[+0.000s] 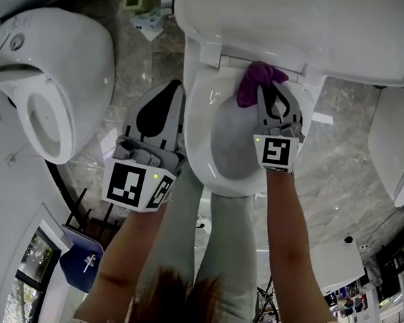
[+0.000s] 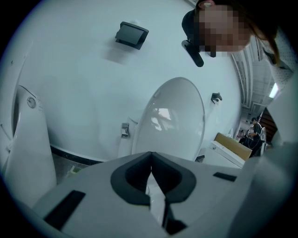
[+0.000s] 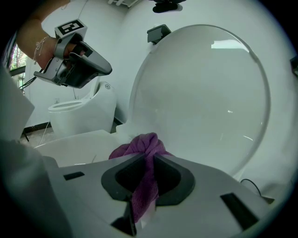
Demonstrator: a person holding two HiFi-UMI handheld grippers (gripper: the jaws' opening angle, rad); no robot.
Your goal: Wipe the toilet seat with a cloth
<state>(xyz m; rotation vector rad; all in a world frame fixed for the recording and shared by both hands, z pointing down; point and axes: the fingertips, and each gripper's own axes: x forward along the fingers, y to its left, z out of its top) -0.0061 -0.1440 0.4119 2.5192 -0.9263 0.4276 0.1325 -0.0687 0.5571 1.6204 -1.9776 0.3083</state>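
**Reporter:** Where does the job stand?

**Me:** My right tongs (image 3: 148, 160) are clamped on the purple cloth (image 3: 139, 146), and its bunched end pokes out just past their tips. From the head view, that bunch sits at the back of the toilet seat (image 1: 199, 123), close under the raised lid (image 1: 302, 19) and near the hinge. I judge the wipe to be at the rear stretch. Whether the cloth presses on the seat or hangs just above it, I cannot tell.

**Reporter:** And the other hand?

**Me:** My left tongs (image 1: 171, 90) are clenched on nothing, tips meeting. They are held beside the seat's left edge, apart from the cloth.

**Reporter:** How much is done?

**Me:** The seat shows no streaks or wet marks, so I cannot say which parts have been covered. I would count the two sides and the front curve, all nearer to me than the right tongs, as work left to do.

**Reporter:** Any brand or label to quote?

**Me:** None that can be read. The only print is the black-and-white square markers on the tongs' own cubes. The second toilet (image 1: 51, 78), off to the left of my left tongs, shows no legible mark either.
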